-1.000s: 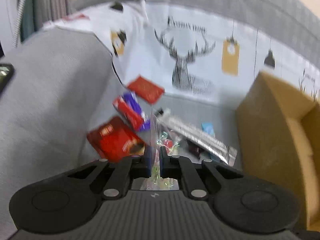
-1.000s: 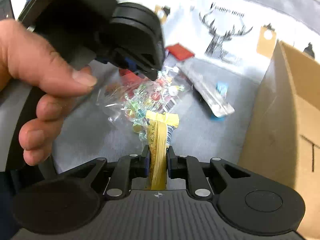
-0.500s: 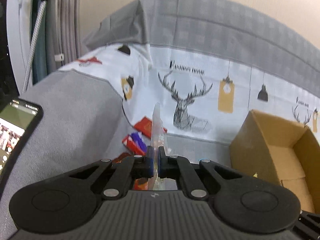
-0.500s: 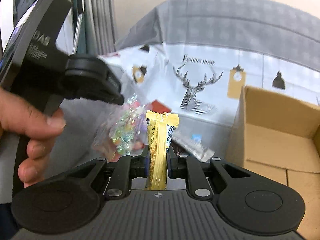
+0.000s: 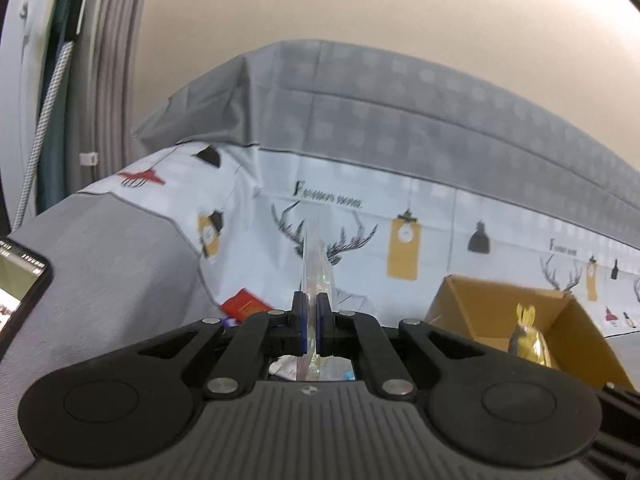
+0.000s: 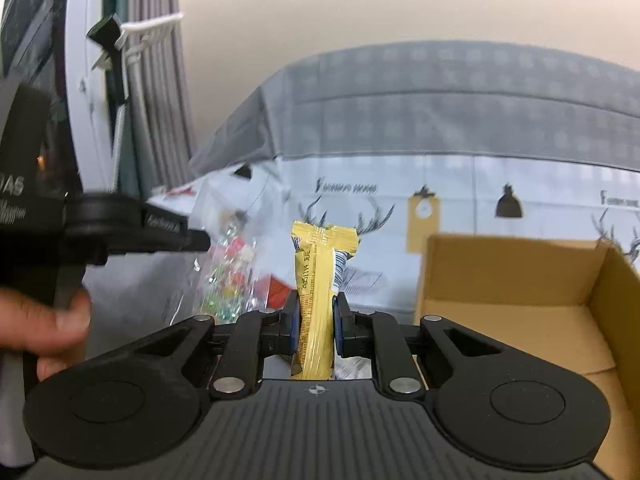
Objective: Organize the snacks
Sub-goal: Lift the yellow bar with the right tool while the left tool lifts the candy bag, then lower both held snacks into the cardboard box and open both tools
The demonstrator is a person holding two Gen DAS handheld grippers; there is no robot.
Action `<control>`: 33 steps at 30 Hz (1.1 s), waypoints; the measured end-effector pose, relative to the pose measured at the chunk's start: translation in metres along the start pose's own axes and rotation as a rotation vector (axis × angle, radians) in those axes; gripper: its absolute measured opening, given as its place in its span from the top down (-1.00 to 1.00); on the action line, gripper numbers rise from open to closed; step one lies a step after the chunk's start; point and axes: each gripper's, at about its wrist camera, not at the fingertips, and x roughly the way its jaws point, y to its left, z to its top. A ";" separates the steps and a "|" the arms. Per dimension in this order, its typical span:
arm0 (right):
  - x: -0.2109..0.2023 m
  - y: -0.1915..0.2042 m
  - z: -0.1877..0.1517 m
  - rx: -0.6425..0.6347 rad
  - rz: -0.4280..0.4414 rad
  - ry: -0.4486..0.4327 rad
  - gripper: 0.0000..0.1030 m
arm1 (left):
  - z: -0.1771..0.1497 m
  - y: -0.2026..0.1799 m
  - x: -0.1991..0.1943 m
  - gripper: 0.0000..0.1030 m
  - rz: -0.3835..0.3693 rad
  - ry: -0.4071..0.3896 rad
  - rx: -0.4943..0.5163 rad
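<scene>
A clear candy bag (image 5: 316,276) is clamped edge-on between the closed fingers of the left gripper (image 5: 310,312); a red packet (image 5: 244,304) is seen just left of them on the deer-print cloth (image 5: 440,216); a cardboard box (image 5: 480,312) is set to the right, with a yellow wrapper (image 5: 530,340) seen against it; a phone (image 5: 20,284) is cut off at the left edge.

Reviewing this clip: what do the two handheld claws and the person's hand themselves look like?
Both the left claw and right claw are matte black plastic with ribbed bodies, round side discs, silver rivets on the linkage arms and blue-lined fingers. A small crosshair mark sits mid-body. The person's hand is bare; no sleeve or cables show.
</scene>
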 end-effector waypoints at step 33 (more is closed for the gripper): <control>-0.041 -0.125 -0.006 0.150 -0.349 -0.071 0.66 | -0.026 -0.144 -0.041 0.93 -0.446 -0.260 0.154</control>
